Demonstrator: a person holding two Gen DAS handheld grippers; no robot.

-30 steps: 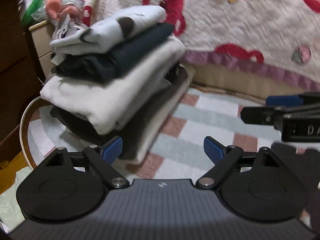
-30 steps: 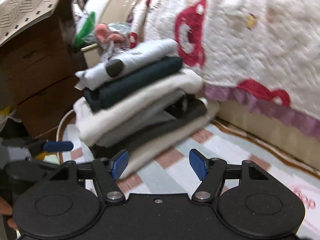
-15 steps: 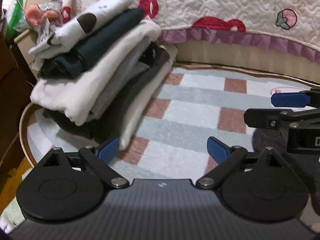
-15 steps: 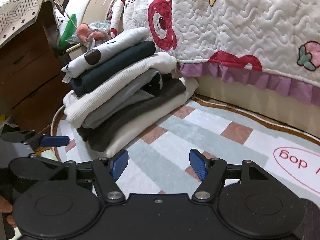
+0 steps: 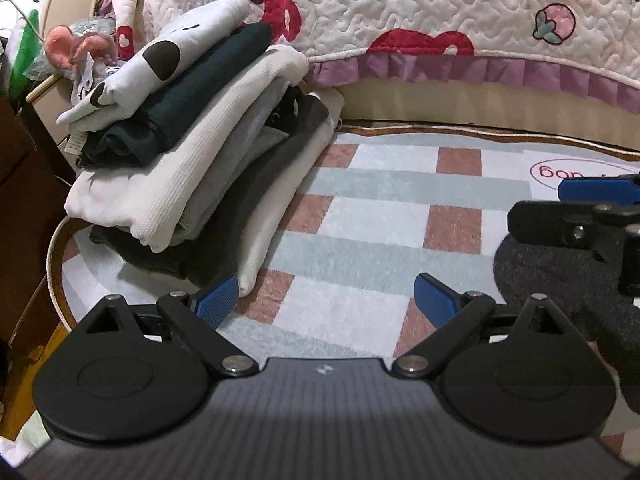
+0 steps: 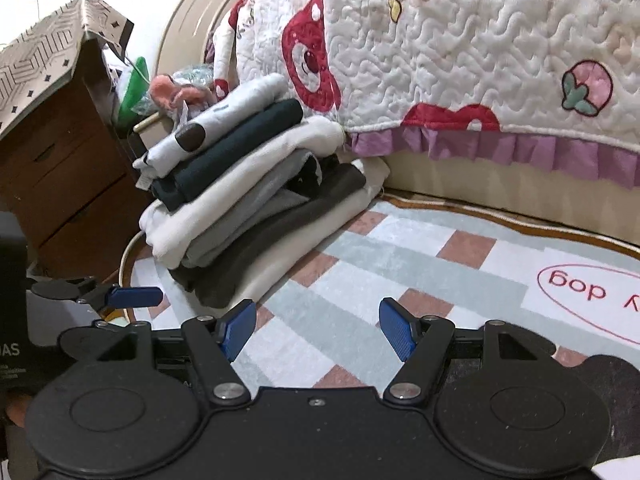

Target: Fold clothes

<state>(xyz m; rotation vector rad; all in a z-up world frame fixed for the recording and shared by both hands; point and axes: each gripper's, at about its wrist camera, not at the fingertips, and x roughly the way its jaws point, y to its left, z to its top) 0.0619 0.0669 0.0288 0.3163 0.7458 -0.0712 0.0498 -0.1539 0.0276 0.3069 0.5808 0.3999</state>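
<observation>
Left wrist view, my left gripper [image 5: 326,298] released above checked rug [image 5: 372,220], folded stack [image 5: 200,168] left, quilt [image 5: 440,20] behind, my right gripper [image 6: 318,326] released, dark garment [image 5: 560,276] right.

Left tongs [image 5: 326,300]: matte black body w/ fine ribbed grey-black deck, small pale logo mark at its centre edge. Two round black discs either side, each w/ a faint oval emboss. Black angled link arms pivot on silver rivets; smaller screws at the outer joints. Fingertips [image 5: 214,300] carry blue ribbed pads.

Right tongs [image 6: 318,330]: same build, smoother black deck lightly speckled w/ dust, one small screw at the centre edge, silver rivets, triangular cut-outs in the outer links. Blue ribbed pads [image 6: 396,328] on the tips.

Left of the right tongs, a black block w/ partial white lettering "AS"; a sliver of skin shows at the frame edge below it.
</observation>
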